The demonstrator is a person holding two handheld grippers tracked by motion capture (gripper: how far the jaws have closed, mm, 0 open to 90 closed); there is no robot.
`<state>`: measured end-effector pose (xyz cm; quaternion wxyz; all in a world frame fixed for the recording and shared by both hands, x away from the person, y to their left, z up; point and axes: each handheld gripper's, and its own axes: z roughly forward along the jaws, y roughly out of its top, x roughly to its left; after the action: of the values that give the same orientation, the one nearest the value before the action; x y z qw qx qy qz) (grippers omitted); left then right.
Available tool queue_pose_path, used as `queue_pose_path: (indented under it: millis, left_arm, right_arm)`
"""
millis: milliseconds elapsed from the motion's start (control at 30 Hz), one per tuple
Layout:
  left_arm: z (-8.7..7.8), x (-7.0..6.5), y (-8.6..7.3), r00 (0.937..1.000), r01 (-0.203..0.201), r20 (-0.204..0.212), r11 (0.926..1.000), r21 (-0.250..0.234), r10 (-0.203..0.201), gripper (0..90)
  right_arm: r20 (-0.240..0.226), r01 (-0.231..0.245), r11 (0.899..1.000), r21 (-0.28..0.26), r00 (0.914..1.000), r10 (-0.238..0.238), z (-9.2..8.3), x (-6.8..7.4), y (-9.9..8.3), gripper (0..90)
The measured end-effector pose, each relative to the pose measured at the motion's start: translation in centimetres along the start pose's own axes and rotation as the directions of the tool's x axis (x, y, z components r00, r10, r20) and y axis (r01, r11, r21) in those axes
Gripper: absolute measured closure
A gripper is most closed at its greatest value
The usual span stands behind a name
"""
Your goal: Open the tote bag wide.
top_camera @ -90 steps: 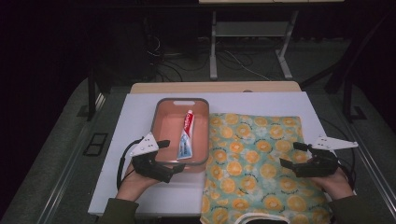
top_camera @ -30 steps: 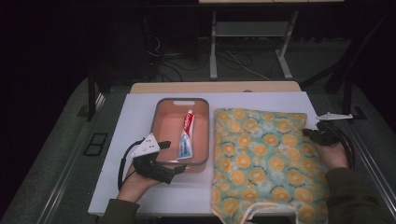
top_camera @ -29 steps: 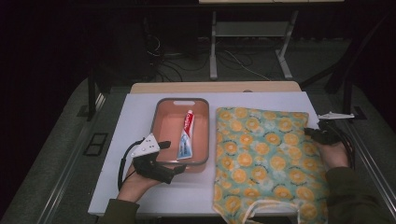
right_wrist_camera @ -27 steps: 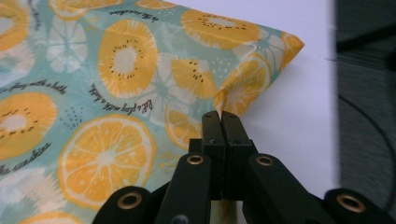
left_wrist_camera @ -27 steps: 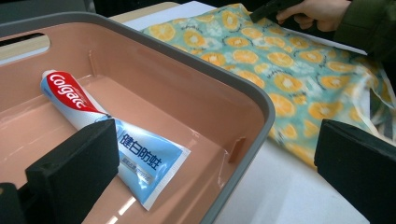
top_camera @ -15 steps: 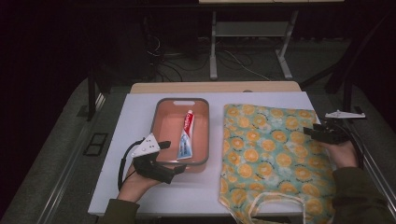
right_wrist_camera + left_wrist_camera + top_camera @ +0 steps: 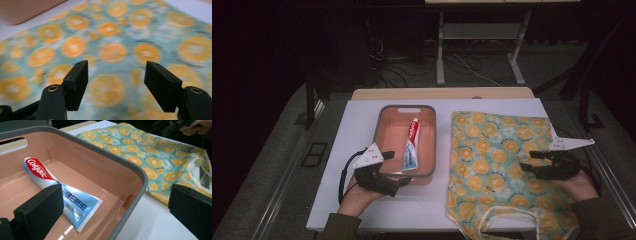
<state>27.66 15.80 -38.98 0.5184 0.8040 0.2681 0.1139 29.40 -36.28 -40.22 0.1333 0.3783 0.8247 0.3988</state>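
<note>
While the right gripper (image 7: pixel 528 165) hangs over the orange-print bag (image 7: pixel 492 165), its jaws just opened and empty, the left gripper (image 7: pixel 404 169) waits spread wide astride the tray's (image 7: pixel 430 145) near rim. Bag laid flat beside the tray looks done; the toothpaste (image 7: pixel 411 151) inside the tray likely remains to be bagged.

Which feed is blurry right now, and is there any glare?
Right gripper view: the orange-print cloth is motion-smeared, the black fingers sharp. Left gripper view: crisp, with glare streaks on the pink tray floor near the toothpaste. High view: dim, dark surroundings.
</note>
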Motion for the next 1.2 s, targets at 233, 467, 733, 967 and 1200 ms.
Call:
queue_pose_path:
  millis: [233, 467, 733, 967, 1200]
  left_arm:
    - [0.0, 0.0, 0.0, 1.0, 0.0, -0.001, 1.0, 0.0, 0.0, 0.0]
    - [0.0, 0.0, 0.0, 1.0, -0.002, -0.003, 1.0, 0.0, 0.002, 0.0]
    - [0.1, 0.0, 0.0, 1.0, -0.003, -0.004, 1.0, 0.001, 0.003, 0.0]
    - [0.1, 0.0, 0.0, 1.0, -0.004, -0.006, 1.0, 0.001, 0.004, 0.0]
    - [0.1, -0.1, 0.0, 1.0, -0.004, -0.007, 1.0, 0.004, 0.005, 0.0]
  right_arm:
    - [-0.173, 0.103, 0.994, 0.046, 0.9805, -0.094, 1.2, 4.7, -1.0, 33.9]
    - [-0.284, 0.2, 0.977, 0.079, 0.9437, -0.17, 2.4, 7.6, -1.5, 33.2]
    - [-0.362, 0.358, 0.919, 0.164, 0.8887, -0.281, 4.3, 9.9, -2.3, 39.9]
    - [-0.378, 0.456, 0.878, 0.146, 0.8461, -0.376, 4.3, 10.7, -2.6, 70.0]
    - [-0.364, 0.451, 0.88, 0.149, 0.8526, -0.375, 4.5, 10.7, -2.5, 89.4]
